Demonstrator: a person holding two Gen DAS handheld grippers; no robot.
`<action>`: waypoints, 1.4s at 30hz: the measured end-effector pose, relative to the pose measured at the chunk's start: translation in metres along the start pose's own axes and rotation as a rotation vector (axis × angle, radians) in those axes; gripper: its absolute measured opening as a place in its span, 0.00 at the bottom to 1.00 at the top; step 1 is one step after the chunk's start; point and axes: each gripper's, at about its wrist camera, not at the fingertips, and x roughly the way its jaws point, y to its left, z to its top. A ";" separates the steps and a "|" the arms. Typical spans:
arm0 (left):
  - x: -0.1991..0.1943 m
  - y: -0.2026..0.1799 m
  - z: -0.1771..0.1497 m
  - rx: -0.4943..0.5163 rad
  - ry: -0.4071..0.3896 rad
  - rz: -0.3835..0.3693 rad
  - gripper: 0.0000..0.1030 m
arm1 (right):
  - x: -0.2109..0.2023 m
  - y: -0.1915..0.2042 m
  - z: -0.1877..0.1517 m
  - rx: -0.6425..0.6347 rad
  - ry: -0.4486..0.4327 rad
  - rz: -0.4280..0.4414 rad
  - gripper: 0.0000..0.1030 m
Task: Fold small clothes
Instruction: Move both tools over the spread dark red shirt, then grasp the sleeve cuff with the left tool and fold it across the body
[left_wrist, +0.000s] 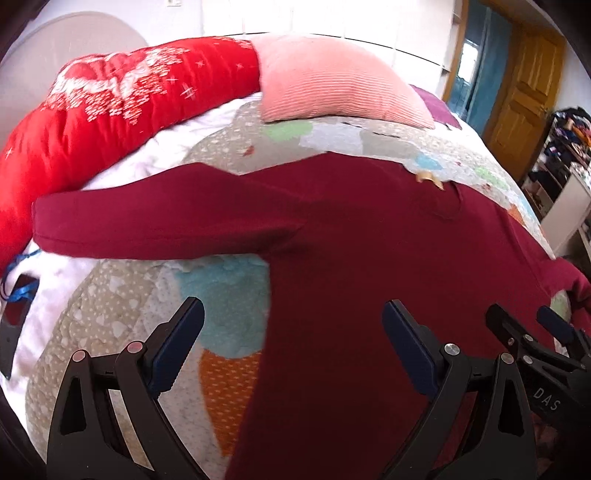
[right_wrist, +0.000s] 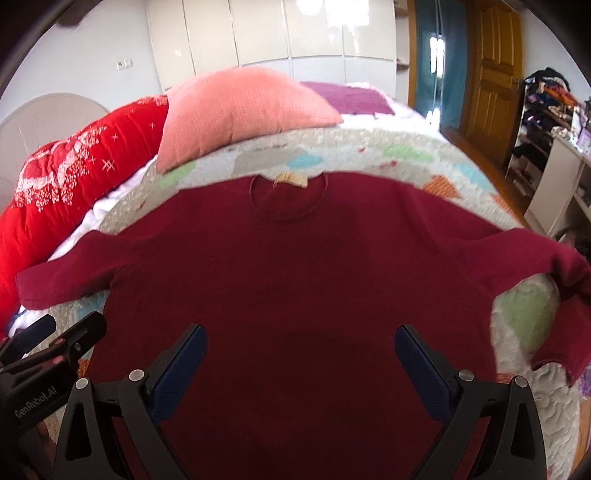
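A dark red long-sleeved top (right_wrist: 295, 266) lies flat, face up, on a patchwork quilt (right_wrist: 369, 147), collar with a tan label (right_wrist: 290, 180) at the far side. Its left sleeve (left_wrist: 147, 218) is spread out to the left; the right sleeve (right_wrist: 554, 269) hangs crumpled over the bed's right edge. My left gripper (left_wrist: 291, 343) is open, above the top's lower left edge. My right gripper (right_wrist: 301, 360) is open and empty above the top's lower middle. The right gripper also shows in the left wrist view (left_wrist: 532, 325), and the left gripper in the right wrist view (right_wrist: 59, 332).
A pink cushion (right_wrist: 240, 110) and a red quilted blanket (right_wrist: 81, 173) lie at the bed's far left. A purple cloth (right_wrist: 347, 96) lies behind the cushion. A wooden door (right_wrist: 495, 62) and cluttered shelves (right_wrist: 550, 122) stand at the right.
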 end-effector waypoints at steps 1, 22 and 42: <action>0.000 0.006 0.001 -0.014 -0.001 0.001 0.95 | 0.001 0.001 0.000 -0.002 -0.008 -0.006 0.98; 0.028 0.280 0.010 -0.695 0.017 0.151 0.94 | 0.015 0.079 0.008 -0.127 -0.013 0.222 0.95; -0.014 0.233 0.063 -0.474 -0.238 0.035 0.06 | 0.003 0.079 0.011 -0.092 0.010 0.244 0.95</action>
